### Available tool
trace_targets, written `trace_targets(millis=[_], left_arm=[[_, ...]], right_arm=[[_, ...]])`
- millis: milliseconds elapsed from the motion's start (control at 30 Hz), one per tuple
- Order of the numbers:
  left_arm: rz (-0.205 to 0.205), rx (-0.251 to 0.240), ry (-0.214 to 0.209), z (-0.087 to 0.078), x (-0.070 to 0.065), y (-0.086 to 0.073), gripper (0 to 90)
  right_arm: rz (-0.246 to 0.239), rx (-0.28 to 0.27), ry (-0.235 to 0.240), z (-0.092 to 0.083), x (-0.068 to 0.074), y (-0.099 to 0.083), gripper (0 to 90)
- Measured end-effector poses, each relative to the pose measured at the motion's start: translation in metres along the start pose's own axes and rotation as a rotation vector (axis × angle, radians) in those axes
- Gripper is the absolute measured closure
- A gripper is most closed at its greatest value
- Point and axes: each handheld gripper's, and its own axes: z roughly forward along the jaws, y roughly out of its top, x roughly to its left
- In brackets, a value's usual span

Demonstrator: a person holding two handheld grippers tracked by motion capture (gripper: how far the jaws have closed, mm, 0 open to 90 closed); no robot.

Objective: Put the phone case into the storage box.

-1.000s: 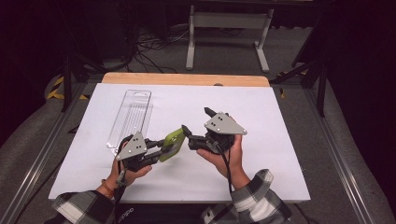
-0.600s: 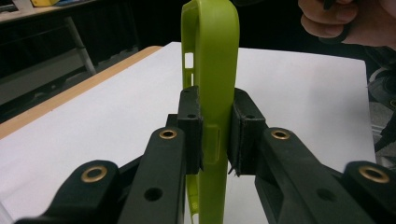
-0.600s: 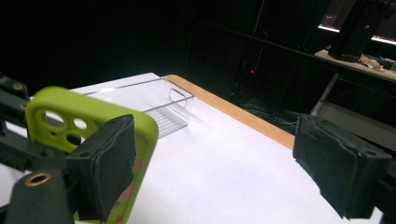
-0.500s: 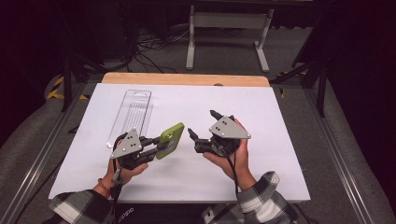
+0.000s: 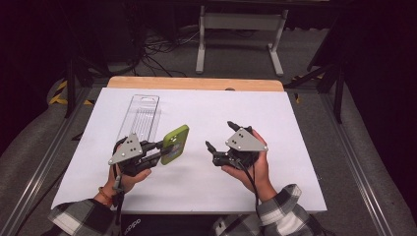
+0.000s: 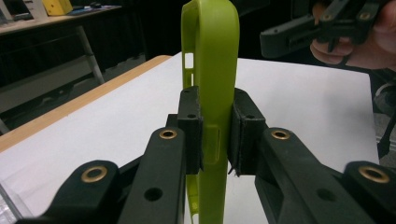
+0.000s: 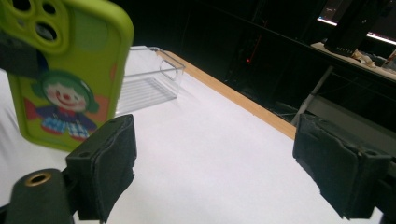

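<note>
While my left gripper (image 5: 160, 151) is clamping its jaws on the green phone case (image 5: 174, 143), held upright above the desk (image 5: 295, 123), I am logging it as light, flexible, slightly grippy, best pinched across its side rims, my right gripper (image 5: 221, 142) gaping empty.

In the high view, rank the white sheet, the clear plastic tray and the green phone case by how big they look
1. White sheet.
2. Clear plastic tray.
3. Green phone case, though it is held tilted, so it may look shortened.

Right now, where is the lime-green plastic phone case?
In the high view, the lime-green plastic phone case is clamped in the left gripper, left of centre, beside the clear plastic tray.
</note>
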Motion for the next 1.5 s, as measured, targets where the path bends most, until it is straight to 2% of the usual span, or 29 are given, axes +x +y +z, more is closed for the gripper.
trace_targets(millis=[300,767,1500], left_arm=[[-0.002,-0.016,0.009,-0.009,0.005,0.002,77.9],[0.003,-0.041,0.051,-0.024,0.014,0.004,77.8],[-0.007,-0.057,0.079,-0.035,0.022,0.006,77.8]], right_arm=[[-0.033,0.019,-0.021,-0.004,-0.004,-0.012,14.2],[-0.084,0.057,-0.036,-0.010,-0.007,-0.032,13.4],[-0.102,0.082,-0.034,-0.019,-0.010,-0.050,12.9]])
